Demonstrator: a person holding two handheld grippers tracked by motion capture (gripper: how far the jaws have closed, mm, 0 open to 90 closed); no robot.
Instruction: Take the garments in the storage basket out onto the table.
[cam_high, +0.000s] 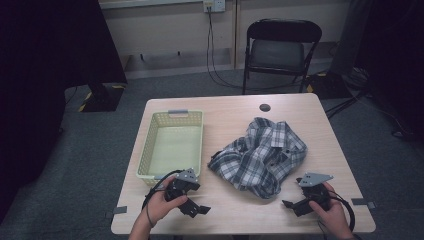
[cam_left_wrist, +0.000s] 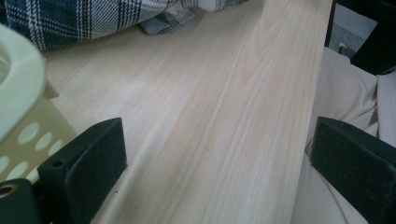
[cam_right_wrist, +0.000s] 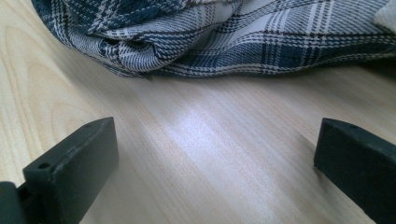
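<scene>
Now both grippers (cam_high: 199, 206) (cam_high: 289, 204) gaping, empty — plaid shirt (cam_high: 260, 155) crumpled, collar hidden.

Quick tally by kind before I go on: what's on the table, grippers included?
Plaid shirt: 1, crumpled, mid-table
Basket: 1, pale green
Grippers: 2, left gripper and right gripper, both open
Total: 4

Shirt (cam_high: 260, 156) lies right of basket (cam_high: 172, 146) on table (cam_high: 235, 112).
</scene>
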